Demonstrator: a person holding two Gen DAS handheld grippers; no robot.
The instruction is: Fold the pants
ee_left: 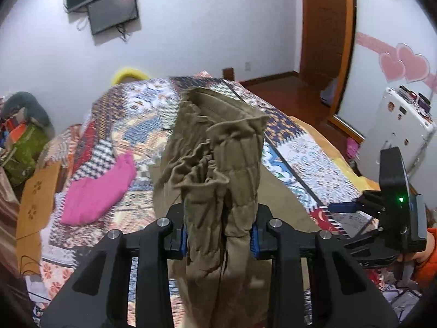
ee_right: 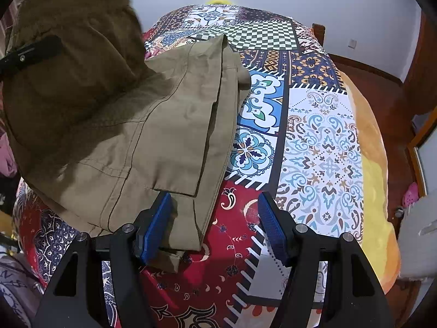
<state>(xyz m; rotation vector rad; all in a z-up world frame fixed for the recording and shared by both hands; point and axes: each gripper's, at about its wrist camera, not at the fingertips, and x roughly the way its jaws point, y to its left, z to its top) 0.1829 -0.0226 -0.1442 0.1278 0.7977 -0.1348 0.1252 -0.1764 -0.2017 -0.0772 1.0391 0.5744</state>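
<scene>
Patchwork-patterned multicoloured bedspread point(ee_right: 322, 142) fills frame centre. Khaki cotton pants point(ee_right: 164, 125) spread across left of frame, elasticated waistband lifted. Left gripper point(ee_left: 218, 235) clamped on bunched waistband; right gripper point(ee_right: 215, 227) parted wide, nothing held. Risk judged: thick bunch slipped from pads, fold skewed. Writing: none legible.

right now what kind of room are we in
Most likely a bedroom in a home: khaki pants lie on a bed with a patchwork-print bedspread, a dark screen hangs on the wall, and a wooden door opens nearby.
</scene>
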